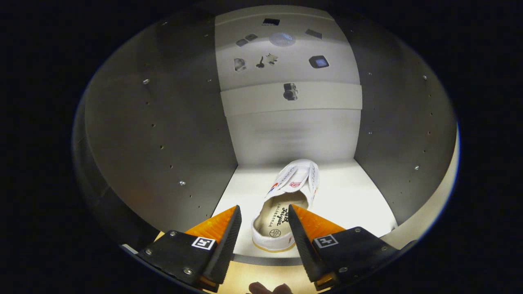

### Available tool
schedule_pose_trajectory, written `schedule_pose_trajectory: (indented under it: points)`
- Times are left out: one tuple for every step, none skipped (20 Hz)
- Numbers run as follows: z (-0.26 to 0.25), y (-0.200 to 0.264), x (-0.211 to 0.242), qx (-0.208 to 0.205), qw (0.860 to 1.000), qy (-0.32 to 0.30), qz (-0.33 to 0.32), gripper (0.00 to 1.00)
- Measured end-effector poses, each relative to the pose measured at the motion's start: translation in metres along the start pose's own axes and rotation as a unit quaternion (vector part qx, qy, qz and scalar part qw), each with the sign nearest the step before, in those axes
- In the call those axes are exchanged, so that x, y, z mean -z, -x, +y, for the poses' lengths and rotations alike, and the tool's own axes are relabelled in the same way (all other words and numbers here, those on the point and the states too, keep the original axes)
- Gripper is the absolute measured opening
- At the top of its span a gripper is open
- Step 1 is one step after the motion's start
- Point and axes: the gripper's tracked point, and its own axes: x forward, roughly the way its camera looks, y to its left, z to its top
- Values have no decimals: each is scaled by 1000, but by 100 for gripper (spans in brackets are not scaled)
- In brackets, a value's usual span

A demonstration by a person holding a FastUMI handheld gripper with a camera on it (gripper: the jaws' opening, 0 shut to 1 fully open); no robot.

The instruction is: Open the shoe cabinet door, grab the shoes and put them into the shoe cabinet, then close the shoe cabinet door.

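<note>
Now the tool [263,228], lower centre of frame, is sitting wide apart, fingers either side of the shoe's heel w/o clearly pressing it. White shoe [286,204] is lying on the cabinet shelf [351,196], toe pointing to the back wall, mid-frame. Looks like the placing step is finishing; next move is prob. backing out, then shutting the door.

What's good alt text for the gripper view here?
A white shoe sits on the cabinet floor, toe toward the back wall, heel between the open jaws of the gripper, which do not appear to press on it. Grey side walls rise on both sides.
</note>
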Motion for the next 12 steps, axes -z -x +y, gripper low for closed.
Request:
schedule_pose_trajectory:
  points:
    - [1,11,-3,5,1000,7,-12,77]
    - [2,25,-4,11,1000,12,-23,79]
    - [3,38,-4,12,999,12,-30,83]
    - [5,49,-2,12,999,10,-37,84]
    - [5,61,0,10,999,6,-40,85]
    - [2,71,2,10,999,2,-42,85]
    - [2,84,4,10,999,0,-45,86]
    - [4,97,6,11,999,-2,-49,86]
    - [4,110,7,13,998,-4,-55,87]
    - [5,124,10,15,998,-6,-61,87]
    - [6,136,13,14,998,-8,-64,87]
    - [9,150,19,13,998,-9,-66,87]
